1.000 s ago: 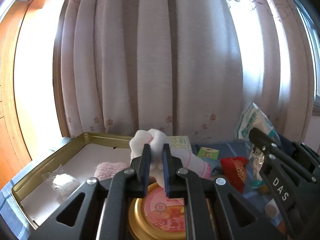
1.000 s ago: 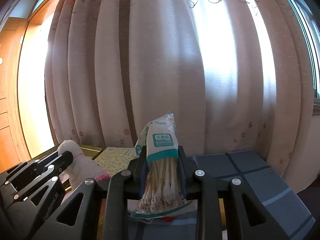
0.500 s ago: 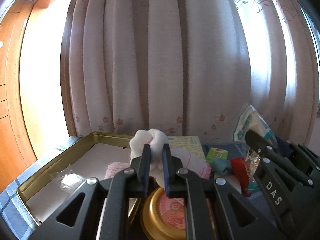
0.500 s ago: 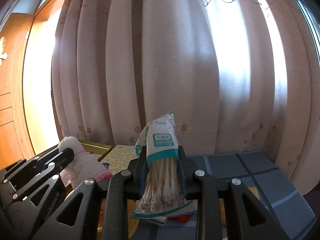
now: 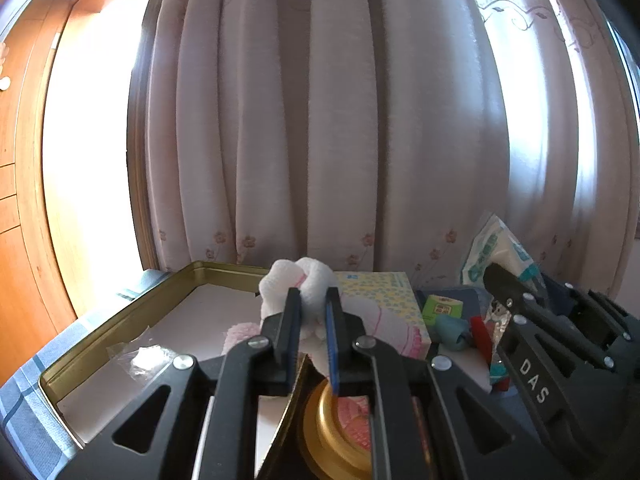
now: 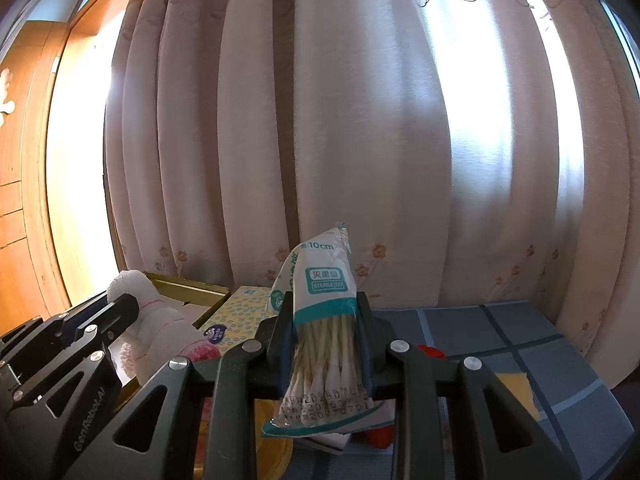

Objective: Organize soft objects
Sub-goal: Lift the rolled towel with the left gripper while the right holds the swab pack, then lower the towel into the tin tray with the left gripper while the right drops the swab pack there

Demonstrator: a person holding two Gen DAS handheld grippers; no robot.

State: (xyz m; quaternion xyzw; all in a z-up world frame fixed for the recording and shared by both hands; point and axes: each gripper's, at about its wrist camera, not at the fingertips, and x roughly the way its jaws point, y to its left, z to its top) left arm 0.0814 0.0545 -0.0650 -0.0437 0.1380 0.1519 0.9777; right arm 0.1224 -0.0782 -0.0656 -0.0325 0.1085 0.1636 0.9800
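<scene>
Over the last sec both grippers drift left toward the tin (image 5: 120, 316) — L gripper (image 5: 313, 300) clamped on the sock (image 5: 298, 280) now just over the tin's right edge, R gripper (image 6: 325, 320) clamped on the swab pack (image 6: 326, 280) right of the tin — so drop-off looks close.

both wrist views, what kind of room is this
Probably a room in a home, perhaps a bedroom. Floor-length floral curtains hang over a sunlit window, a wooden door frame stands on the left, and a blue checked cloth covers the surface.
</scene>
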